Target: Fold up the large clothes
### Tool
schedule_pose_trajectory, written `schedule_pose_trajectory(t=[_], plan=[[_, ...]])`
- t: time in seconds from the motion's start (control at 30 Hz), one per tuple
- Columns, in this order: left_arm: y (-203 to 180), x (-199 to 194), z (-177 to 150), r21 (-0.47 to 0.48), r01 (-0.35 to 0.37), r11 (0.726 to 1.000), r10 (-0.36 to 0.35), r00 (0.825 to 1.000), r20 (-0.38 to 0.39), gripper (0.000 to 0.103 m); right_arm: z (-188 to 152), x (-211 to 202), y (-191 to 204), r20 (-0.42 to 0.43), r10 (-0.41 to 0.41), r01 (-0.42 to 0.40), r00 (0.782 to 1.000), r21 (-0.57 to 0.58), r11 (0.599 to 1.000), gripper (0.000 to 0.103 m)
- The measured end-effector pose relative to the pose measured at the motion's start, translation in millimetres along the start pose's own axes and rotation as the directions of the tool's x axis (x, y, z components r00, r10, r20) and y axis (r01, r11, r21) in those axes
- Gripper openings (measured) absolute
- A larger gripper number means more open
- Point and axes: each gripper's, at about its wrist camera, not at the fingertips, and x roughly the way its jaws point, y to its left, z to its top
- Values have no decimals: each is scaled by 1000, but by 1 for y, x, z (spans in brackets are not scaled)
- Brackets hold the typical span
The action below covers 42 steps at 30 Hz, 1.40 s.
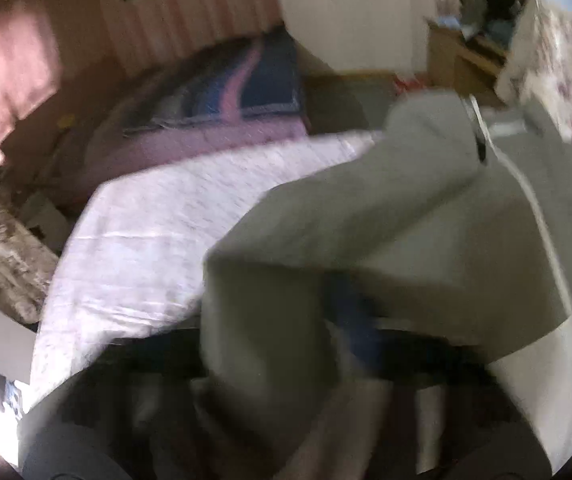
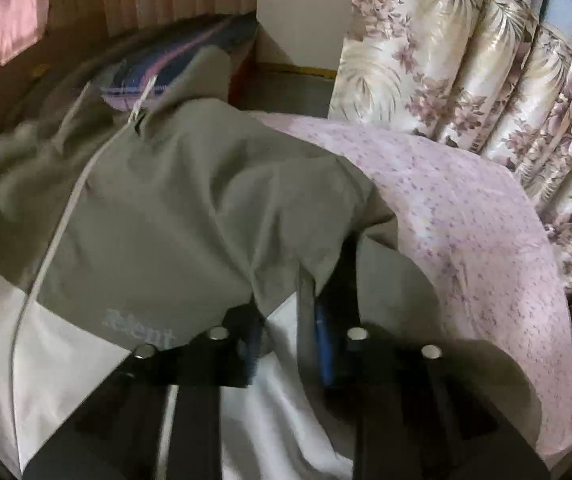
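Note:
A large grey and white jacket [image 1: 406,220] with a white zipper [image 1: 542,220] lies across a bed with a pink flowered sheet [image 1: 157,220]. The left wrist view is blurred. There my left gripper [image 1: 350,328] is mostly buried under a raised grey fold, with one blue pad showing, and it looks shut on the cloth. In the right wrist view the jacket [image 2: 185,200] tents up towards my right gripper [image 2: 288,344]. A grey fold hangs between its blue pads [image 2: 324,344], pinched. The zipper [image 2: 65,216] runs down the left side.
A blue and pink blanket [image 1: 245,84] lies at the head of the bed. Flowered curtains [image 2: 466,60] hang close along the right edge of the sheet [image 2: 466,220]. A wooden cabinet [image 1: 466,52] stands in the far corner.

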Motion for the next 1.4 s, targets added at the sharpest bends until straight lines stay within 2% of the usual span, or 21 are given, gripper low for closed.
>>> schedule_pose_trajectory(t=[0.07, 0.17, 0.23, 0.33, 0.43, 0.47, 0.5, 0.53, 0.57, 0.6, 0.63, 0.67, 0.7, 0.8, 0.93, 1.07, 1.1, 1.23, 1.3, 1.4], plan=[[0, 3, 5, 12, -8, 1000, 8, 999, 32, 4, 9, -6, -1, 44, 3, -3, 999, -12, 1000, 10], [5, -10, 25, -8, -52, 999, 53, 990, 129, 2, 35, -26, -2, 146, -27, 31, 989, -25, 999, 7], [6, -23, 46, 1, -120, 993, 117, 969, 218, 1, 58, -41, 1, 220, -57, 68, 974, -45, 997, 6], [14, -37, 71, -28, -169, 985, 169, 938, 304, 1, 86, -60, 5, 319, -84, 106, 944, -51, 993, 5], [15, -42, 85, -36, -194, 980, 195, 918, 345, 3, 103, -55, 11, 332, -109, 140, 937, -71, 988, 5], [14, -37, 88, -28, -204, 979, 201, 918, 341, 6, 105, -48, 11, 318, -114, 144, 941, -74, 987, 6], [13, -30, 90, -20, -206, 978, 201, 922, 332, 15, 106, -37, 11, 291, -120, 148, 949, -76, 986, 7], [12, -21, 90, -15, -209, 978, 204, 930, 306, 22, 103, -29, 11, 269, -120, 145, 956, -75, 987, 13], [11, -15, 89, -14, -205, 979, 201, 939, 280, 39, 100, -17, 10, 236, -123, 143, 964, -71, 987, 38], [13, -8, 85, -20, -190, 982, 189, 949, 251, 58, 94, -4, 9, 175, -121, 134, 977, -64, 989, 60], [15, -4, 79, -32, -159, 987, 162, 961, 224, 69, 88, 1, 9, 146, -100, 110, 984, -59, 992, 90], [17, -3, 75, -39, -142, 989, 147, 966, 212, 82, 81, 2, 9, 131, -72, 80, 989, -58, 995, 91], [18, -6, 68, -44, -121, 992, 128, 971, 204, 85, 74, -1, 9, 124, -50, 58, 991, -66, 996, 91], [20, -29, 48, -53, -20, 998, 30, 980, 198, 92, 44, -32, 7, 134, 6, 4, 991, -70, 998, 91], [14, -87, 6, -38, 71, 997, -61, 972, 225, 100, -2, -98, -9, 169, 65, -62, 983, -28, 998, 91], [13, -144, -47, -16, 121, 993, -113, 960, 258, 100, -56, -155, -40, 212, 14, -19, 977, 23, 1000, 98], [17, -157, -60, -11, 124, 992, -116, 954, 277, 100, -72, -169, -50, 218, -25, 15, 976, 44, 999, 98], [27, -204, -112, -62, 82, 995, -55, 936, 348, 100, -121, -202, -80, 254, -72, 48, 965, 100, 994, 98], [38, -217, -135, -120, 61, 991, -15, 936, 351, 100, -144, -209, -94, 256, -94, 64, 962, 125, 990, 98], [47, -231, -164, -172, 63, 983, 1, 937, 350, 100, -166, -205, -113, 228, -106, 68, 968, 169, 983, 98]])
